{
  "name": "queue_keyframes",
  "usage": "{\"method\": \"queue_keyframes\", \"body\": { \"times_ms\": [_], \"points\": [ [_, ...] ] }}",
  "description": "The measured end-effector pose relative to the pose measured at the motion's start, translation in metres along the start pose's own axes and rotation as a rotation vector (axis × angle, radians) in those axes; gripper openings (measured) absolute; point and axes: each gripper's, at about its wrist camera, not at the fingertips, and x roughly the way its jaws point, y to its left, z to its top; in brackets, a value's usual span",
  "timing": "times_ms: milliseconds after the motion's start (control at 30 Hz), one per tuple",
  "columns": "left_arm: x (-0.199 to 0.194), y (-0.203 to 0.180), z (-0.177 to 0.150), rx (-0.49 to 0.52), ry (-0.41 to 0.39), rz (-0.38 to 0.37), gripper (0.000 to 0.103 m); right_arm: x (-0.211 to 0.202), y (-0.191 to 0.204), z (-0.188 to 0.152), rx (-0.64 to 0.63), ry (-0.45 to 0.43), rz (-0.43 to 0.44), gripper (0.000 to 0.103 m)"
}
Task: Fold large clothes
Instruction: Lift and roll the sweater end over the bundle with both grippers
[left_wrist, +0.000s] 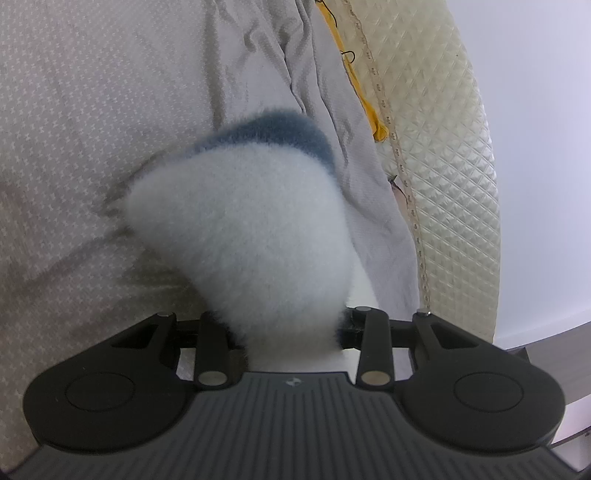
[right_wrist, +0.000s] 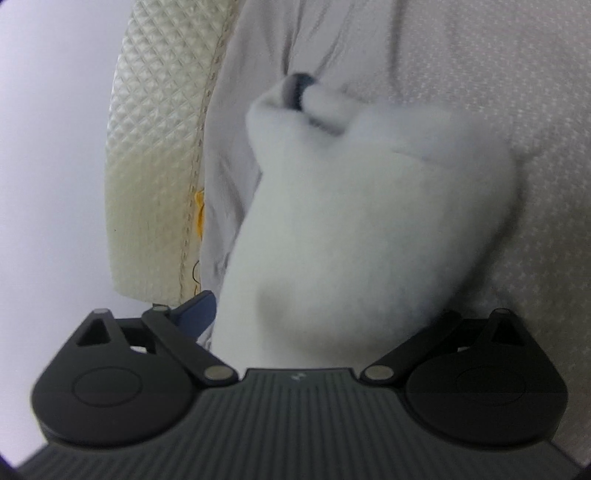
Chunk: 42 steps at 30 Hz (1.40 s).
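A fluffy white garment (left_wrist: 240, 221) with a blue-grey band (left_wrist: 273, 129) at its far edge rises from my left gripper (left_wrist: 288, 317). That gripper is shut on a bunched part of it, and the fluff hides the fingertips. In the right wrist view the same white garment (right_wrist: 362, 221) lies blurred on the bed, with a dark blue-grey bit (right_wrist: 295, 92) at its far end. My right gripper (right_wrist: 325, 317) stands wide open with the garment lying between its jaws. Only its left blue finger (right_wrist: 197, 308) shows, beside the fabric's edge.
A grey sheet (left_wrist: 92, 110) with a small white pattern covers the bed and wrinkles near the edge. A cream quilted mattress side (left_wrist: 443, 147) runs along it, with a yellow cloth (left_wrist: 373, 118) tucked in. A pale wall (left_wrist: 546, 147) lies beyond. The mattress side (right_wrist: 155, 147) is left in the right view.
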Motion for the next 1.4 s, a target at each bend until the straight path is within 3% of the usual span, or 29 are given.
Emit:
{"method": "queue_keyframes", "body": {
  "times_ms": [67,167,300,600,700,867,933,967,1033,1067,1100,1267,1400],
  "points": [
    [-0.001,0.0,-0.001,0.002,-0.001,-0.001,0.041,0.002,0.003,-0.004,-0.038,0.0,-0.017,0.1],
    [0.0,0.0,-0.003,0.009,-0.001,0.004,0.041,0.005,0.0,0.003,-0.088,0.003,-0.109,0.075],
    [-0.001,-0.004,-0.004,0.029,-0.005,0.013,0.041,0.006,-0.003,0.004,-0.089,0.002,-0.101,0.065],
    [-0.013,-0.021,-0.002,0.113,-0.02,-0.018,0.035,-0.004,0.025,0.013,-0.22,0.011,0.037,0.037],
    [-0.016,-0.021,-0.002,0.116,-0.019,-0.017,0.034,-0.006,0.038,0.012,-0.287,0.011,0.058,0.032],
    [-0.014,-0.013,-0.003,0.08,0.009,0.002,0.034,0.001,0.021,0.017,-0.232,0.051,-0.006,0.031],
    [-0.012,-0.008,-0.001,0.047,0.023,0.007,0.042,0.002,0.01,0.018,-0.174,0.059,-0.014,0.036],
    [-0.01,-0.005,0.0,0.017,0.032,0.013,0.046,0.003,0.005,0.018,-0.142,0.063,-0.018,0.042],
    [-0.006,0.002,0.001,-0.032,0.054,0.022,0.065,0.003,-0.001,0.018,-0.086,0.071,-0.032,0.06],
    [-0.003,0.005,0.002,-0.058,0.064,0.025,0.069,0.004,-0.004,0.018,-0.06,0.069,-0.043,0.073],
    [0.0,0.008,0.003,-0.079,0.067,0.031,0.073,0.003,-0.008,0.016,-0.036,0.062,-0.055,0.078],
    [0.02,0.011,0.009,-0.112,0.057,0.053,0.078,0.003,-0.021,0.019,0.013,0.03,-0.101,0.08],
    [0.037,0.008,0.014,-0.093,0.045,0.059,0.078,0.015,-0.017,0.023,-0.04,0.017,-0.105,0.082]
  ]
}}
